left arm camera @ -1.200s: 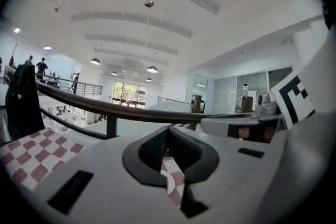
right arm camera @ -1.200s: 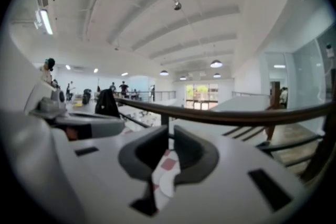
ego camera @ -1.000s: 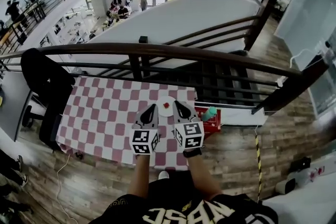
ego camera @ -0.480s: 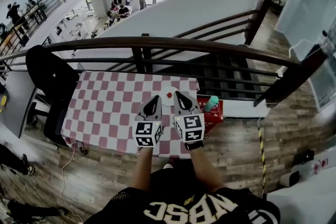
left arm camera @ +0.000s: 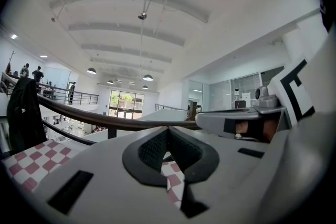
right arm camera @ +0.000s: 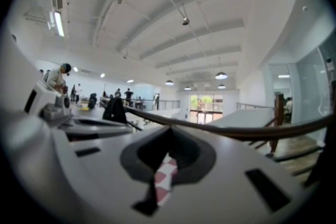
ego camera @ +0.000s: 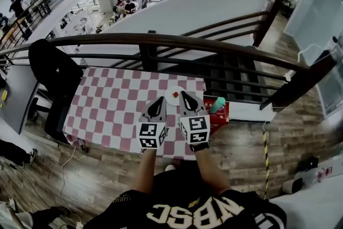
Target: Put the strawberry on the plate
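A small red strawberry (ego camera: 175, 94) lies on a white plate (ego camera: 169, 99) near the right end of the red-and-white checkered table (ego camera: 112, 110). My left gripper (ego camera: 159, 100) hovers just left of the plate, shut and with nothing in it. My right gripper (ego camera: 184, 94) hovers at the plate's right edge, also shut and with nothing in it. In the left gripper view the left gripper (left arm camera: 168, 130) has its jaws meeting at the tips, with only checkered cloth showing below. The right gripper (right arm camera: 169, 130) looks the same in the right gripper view.
A red basket (ego camera: 220, 115) holding a teal bottle (ego camera: 215, 104) stands right of the table. A dark wooden handrail (ego camera: 161, 39) runs behind the table over a stairwell. A black chair draped with a jacket (ego camera: 51, 69) is at the table's left end.
The head view has shifted slightly. Both grippers stay shut, side by side at the plate, and the strawberry stays on the plate.
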The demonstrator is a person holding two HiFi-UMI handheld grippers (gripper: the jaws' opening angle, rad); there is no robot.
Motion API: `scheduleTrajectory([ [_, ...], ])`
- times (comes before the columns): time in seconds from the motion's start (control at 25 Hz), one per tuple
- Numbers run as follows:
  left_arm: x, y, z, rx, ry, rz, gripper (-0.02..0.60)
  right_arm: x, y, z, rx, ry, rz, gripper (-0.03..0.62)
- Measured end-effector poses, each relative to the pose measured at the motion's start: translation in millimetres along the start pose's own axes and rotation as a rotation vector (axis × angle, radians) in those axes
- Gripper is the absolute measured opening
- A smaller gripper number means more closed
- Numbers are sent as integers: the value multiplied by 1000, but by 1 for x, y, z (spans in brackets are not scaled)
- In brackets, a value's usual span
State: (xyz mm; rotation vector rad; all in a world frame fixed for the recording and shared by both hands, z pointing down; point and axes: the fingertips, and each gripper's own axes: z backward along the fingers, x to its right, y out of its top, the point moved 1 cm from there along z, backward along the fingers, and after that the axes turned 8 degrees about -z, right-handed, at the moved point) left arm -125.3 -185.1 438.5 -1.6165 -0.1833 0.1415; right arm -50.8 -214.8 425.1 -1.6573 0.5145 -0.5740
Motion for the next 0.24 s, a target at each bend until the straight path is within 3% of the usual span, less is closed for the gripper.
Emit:
scheduleTrajectory([
  [0.24,-2,-14,-21,-55,3,4,15,2,-39,-26,-116,50,39,18],
])
